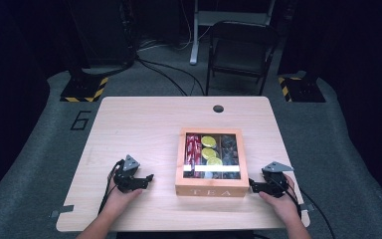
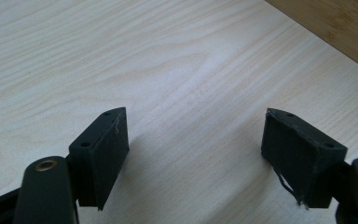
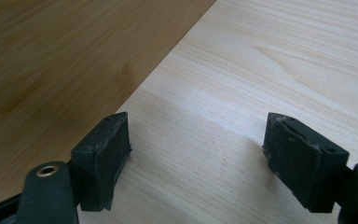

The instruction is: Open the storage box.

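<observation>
A wooden tea box [image 1: 212,162] with a clear lid and "TEA" on its front stands right of the table's middle. Inside it show red packets [image 1: 193,148], yellow-green round packets [image 1: 209,148] and dark packets [image 1: 229,149]. My left gripper [image 1: 149,179] rests on the table to the left of the box, open, nothing between its jaws [image 2: 196,144]. My right gripper [image 1: 251,186] sits at the box's right front corner, open and empty [image 3: 198,149]. The box's wooden side [image 3: 65,60] runs close along its left jaw, and its corner [image 2: 335,28] shows far right in the left gripper view.
The light wooden table [image 1: 139,129] has a cable hole [image 1: 218,108] near its far edge. Beyond it stand a folding chair [image 1: 238,50] and two stands with striped bases [image 1: 84,89] [image 1: 301,87]. Bare tabletop lies left of and behind the box.
</observation>
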A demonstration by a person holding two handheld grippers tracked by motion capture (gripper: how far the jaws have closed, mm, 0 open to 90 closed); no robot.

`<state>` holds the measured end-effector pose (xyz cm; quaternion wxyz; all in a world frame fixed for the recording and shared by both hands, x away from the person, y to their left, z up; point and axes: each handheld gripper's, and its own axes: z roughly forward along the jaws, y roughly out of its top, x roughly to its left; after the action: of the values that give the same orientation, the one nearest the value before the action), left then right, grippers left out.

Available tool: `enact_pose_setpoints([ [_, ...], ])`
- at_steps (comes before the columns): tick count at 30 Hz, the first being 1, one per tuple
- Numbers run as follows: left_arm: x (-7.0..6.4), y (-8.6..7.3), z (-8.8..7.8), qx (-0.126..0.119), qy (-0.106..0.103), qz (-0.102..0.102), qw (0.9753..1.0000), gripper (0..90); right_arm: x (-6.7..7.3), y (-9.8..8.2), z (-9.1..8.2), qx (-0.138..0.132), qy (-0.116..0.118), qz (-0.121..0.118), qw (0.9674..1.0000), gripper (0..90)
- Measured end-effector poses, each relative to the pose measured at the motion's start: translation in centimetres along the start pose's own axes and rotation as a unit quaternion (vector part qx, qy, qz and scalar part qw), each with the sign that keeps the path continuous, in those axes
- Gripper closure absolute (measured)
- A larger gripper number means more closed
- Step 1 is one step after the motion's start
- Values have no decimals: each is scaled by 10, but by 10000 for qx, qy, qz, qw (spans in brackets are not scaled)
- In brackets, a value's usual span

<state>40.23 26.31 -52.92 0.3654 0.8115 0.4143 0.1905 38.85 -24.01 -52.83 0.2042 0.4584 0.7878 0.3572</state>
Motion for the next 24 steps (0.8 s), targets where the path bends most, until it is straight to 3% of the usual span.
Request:
enact_pose_setpoints([
  [13,-1,0,0,30,0,19,10000,204,1,-1,-3,37,-52,62,10000,229],
  [21,-1,0,0,-4,13,-47,10000,224,3,1,-6,172,-93,99,9998,298],
  [24,0,0,0,-2,21,-21,10000,227,0,1,-8,160,-49,251,9995,346],
])
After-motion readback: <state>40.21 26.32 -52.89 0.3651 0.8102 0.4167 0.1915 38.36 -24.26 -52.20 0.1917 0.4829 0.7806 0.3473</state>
